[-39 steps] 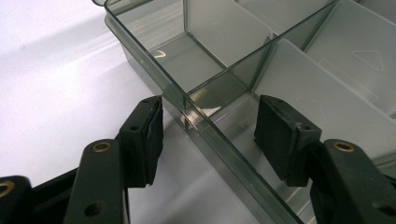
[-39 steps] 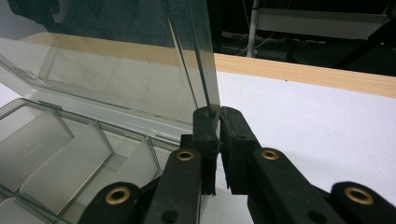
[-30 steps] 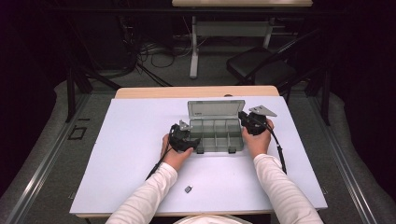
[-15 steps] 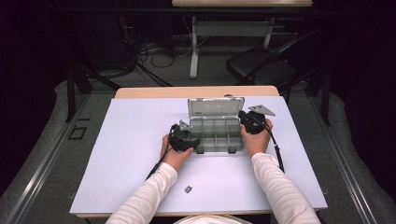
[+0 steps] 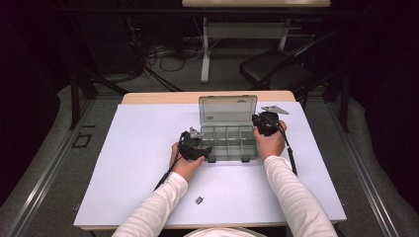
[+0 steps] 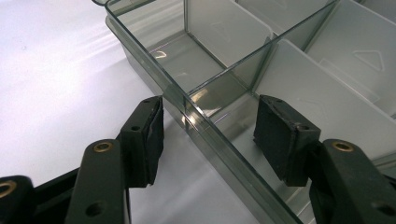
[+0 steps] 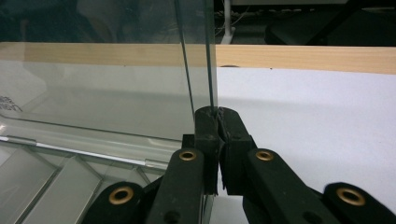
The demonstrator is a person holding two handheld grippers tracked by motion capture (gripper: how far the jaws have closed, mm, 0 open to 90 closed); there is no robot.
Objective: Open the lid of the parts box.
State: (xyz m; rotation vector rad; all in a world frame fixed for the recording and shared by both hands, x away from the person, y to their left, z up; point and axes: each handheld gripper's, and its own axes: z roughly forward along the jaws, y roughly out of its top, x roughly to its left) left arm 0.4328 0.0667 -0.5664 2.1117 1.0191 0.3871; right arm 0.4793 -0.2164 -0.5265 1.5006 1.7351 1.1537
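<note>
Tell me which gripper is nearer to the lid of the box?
Right. The right gripper is shut on the side edge of the raised lid. The left gripper straddles the box wall at the front left corner, away from the lid.

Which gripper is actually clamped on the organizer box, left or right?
The right gripper: its jaws pinch the raised lid's edge. The left gripper merely straddles the box's wall, pads apart.

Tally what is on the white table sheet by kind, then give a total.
Clear compartment box with its lid up: 1
Small dark piece near the front edge: 1
Grippers: 2, left gripper and right gripper
Total: 4
</note>
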